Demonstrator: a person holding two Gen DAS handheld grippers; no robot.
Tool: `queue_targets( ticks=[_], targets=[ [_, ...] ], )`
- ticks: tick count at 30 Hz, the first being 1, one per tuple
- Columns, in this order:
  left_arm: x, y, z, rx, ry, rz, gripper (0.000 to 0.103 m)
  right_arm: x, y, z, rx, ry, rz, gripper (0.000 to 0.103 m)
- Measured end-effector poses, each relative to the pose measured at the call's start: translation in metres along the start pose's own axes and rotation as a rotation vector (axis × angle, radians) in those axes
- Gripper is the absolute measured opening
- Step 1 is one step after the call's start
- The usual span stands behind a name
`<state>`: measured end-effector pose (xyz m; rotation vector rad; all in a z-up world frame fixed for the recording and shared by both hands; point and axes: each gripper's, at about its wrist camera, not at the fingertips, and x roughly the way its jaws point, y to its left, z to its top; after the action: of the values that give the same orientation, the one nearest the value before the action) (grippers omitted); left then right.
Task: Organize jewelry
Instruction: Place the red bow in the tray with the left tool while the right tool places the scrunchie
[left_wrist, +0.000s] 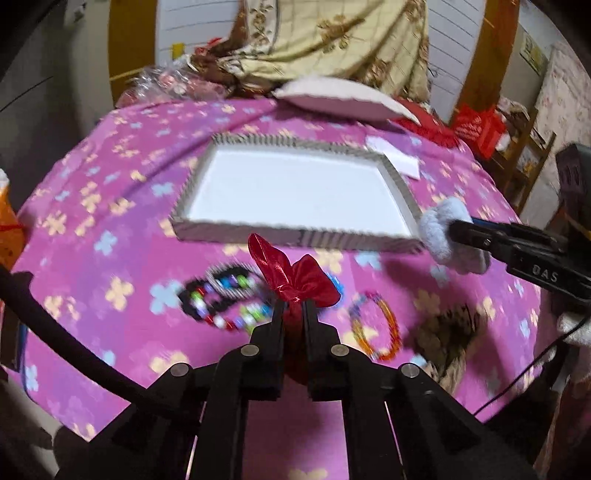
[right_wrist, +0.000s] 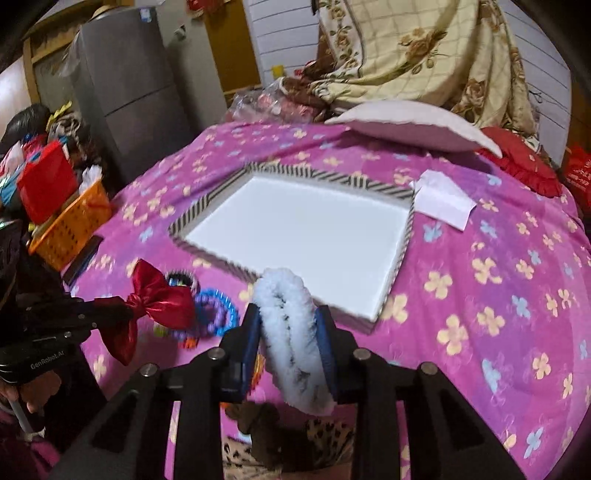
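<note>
Red satin bow (left_wrist: 295, 277) is clamped in my left gripper (left_wrist: 294, 308); right gripper (right_wrist: 286, 321) pinches white fluffy scrunchie (right_wrist: 291, 332), both near the striped tray (left_wrist: 236, 230).

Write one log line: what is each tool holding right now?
left tool: shut on red bow | right tool: shut on fluffy white scrunchie | striped tray: empty

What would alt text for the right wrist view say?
A gripper holds a fluffy white scrunchie above a pink flowered bedspread, near an empty white tray with a striped rim. At left, another gripper holds a red bow over bead bracelets.
</note>
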<state>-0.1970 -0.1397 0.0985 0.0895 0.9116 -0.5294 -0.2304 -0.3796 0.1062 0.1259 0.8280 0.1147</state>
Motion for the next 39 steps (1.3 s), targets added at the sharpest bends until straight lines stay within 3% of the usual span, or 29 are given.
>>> queue_targets(
  ticks=[9, 17, 24, 33, 37, 39],
  targets=[
    [0.015, 0.025, 0.058, -0.012, -0.069, 0.091, 0.000, 0.025, -0.020, 0.037, 0.071, -0.023, -0.052, 0.031],
    [0.065, 0.036, 0.095, -0.004, -0.043, 0.129, 0.000, 0.072, -0.037, 0.050, 0.113, 0.052, -0.084, 0.031],
    [0.109, 0.048, 0.100, -0.031, 0.035, 0.138, 0.000, 0.105, -0.051, 0.046, 0.157, 0.119, -0.083, 0.031],
    [0.134, 0.066, 0.094, -0.101, 0.111, 0.144, 0.000, 0.129, -0.062, 0.037, 0.180, 0.185, -0.116, 0.032],
    [0.136, 0.073, 0.091, -0.133, 0.126, 0.151, 0.000, 0.127, -0.059, 0.038, 0.164, 0.187, -0.122, 0.042],
    [0.136, 0.073, 0.090, -0.136, 0.130, 0.162, 0.006, 0.124, -0.059, 0.040, 0.173, 0.178, -0.115, 0.049]
  ],
)
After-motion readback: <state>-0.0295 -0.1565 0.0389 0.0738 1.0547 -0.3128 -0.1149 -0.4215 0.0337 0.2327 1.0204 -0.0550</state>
